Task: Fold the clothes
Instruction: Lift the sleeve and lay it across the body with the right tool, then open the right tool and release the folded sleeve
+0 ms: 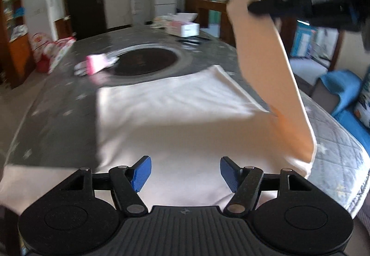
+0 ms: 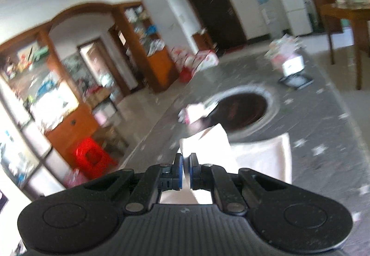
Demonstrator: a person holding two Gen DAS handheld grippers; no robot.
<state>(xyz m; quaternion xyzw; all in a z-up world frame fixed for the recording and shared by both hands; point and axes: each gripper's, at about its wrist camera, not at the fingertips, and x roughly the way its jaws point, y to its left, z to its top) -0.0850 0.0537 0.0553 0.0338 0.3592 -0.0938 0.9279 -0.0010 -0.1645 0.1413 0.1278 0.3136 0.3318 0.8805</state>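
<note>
Fingers point(image 2: 178, 170) of right gripper point(image 2: 186, 171) pinch blurred cloth point(image 2: 215, 142).

No text or label is legible anywhere (frames too blurred).

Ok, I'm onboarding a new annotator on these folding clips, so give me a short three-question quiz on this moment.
1. True or false: the left hand-held gripper is clamped on the pale garment.
2. Which hand-held gripper lifts a flap of the garment off the table? A) left B) right C) neither
3. Fill in: beyond the garment, a small ____ and white item lies beside the dark round inset.

Key
1. False: its blue pads stand apart above the cloth with nothing between them.
2. B: the right hand-held gripper is shut on the raised flap.
3. Pink.
</note>
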